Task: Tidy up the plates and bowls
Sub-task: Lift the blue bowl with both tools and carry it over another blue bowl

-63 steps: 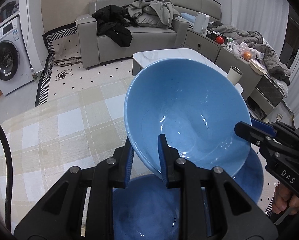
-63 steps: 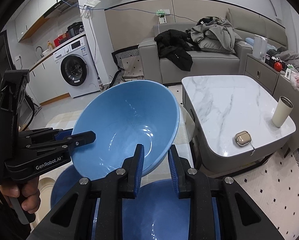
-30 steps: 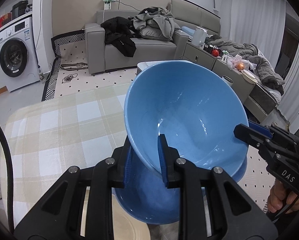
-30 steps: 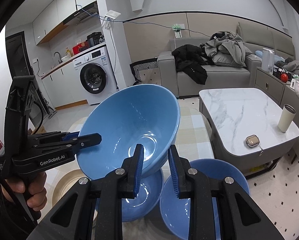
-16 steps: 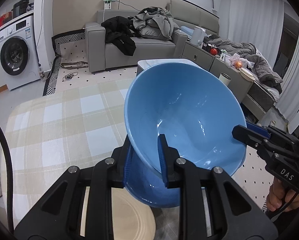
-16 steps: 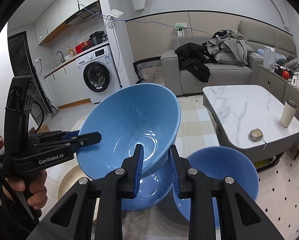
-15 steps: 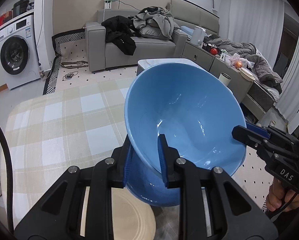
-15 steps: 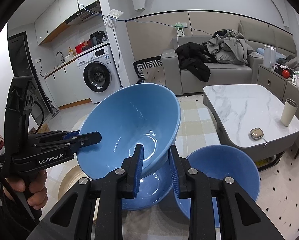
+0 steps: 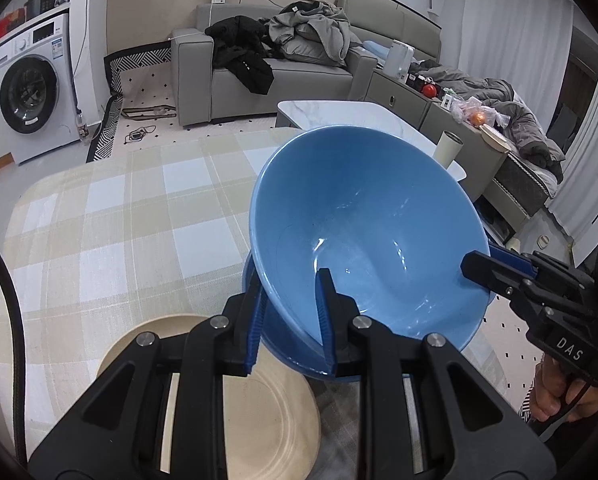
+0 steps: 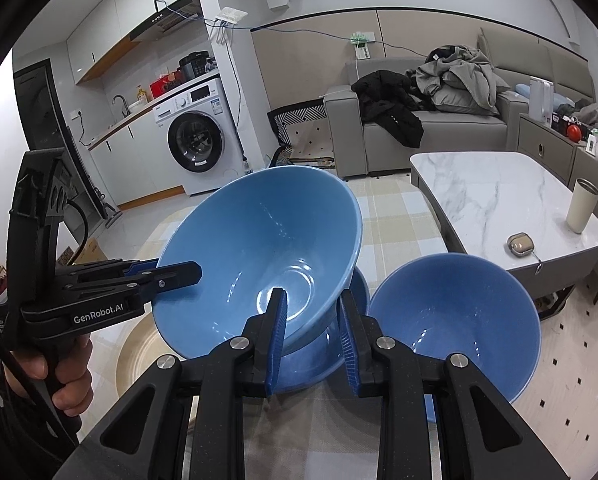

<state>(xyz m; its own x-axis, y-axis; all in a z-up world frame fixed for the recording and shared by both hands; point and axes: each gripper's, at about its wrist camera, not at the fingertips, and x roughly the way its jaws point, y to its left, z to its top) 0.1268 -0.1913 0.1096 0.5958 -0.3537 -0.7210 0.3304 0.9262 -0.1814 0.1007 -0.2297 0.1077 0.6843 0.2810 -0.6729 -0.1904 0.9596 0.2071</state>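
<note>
Both grippers have carried the tilted blue bowl [image 9: 363, 236] lower and across the checked tablecloth [image 9: 111, 220], so that it now hangs just over a second blue bowl [image 10: 327, 360] and a cream plate [image 9: 267, 412] comes into view beneath the left gripper [image 9: 289, 320]. That gripper's jaws are clamped on the near rim of the tilted bowl, one finger inside and one outside. On the opposite rim the right gripper [image 10: 313, 332] pinches the bowl wall the same way (its blue pads [image 10: 279, 328] sit either side of the wall). Whether the carried bowl touches the one under it cannot be told. A third blue bowl [image 10: 455, 320] stands on the cloth just beside the pair, on the side nearer the marble coffee table [image 10: 499, 192]. A hand [image 10: 63, 376] grips the left tool's handle.
</note>
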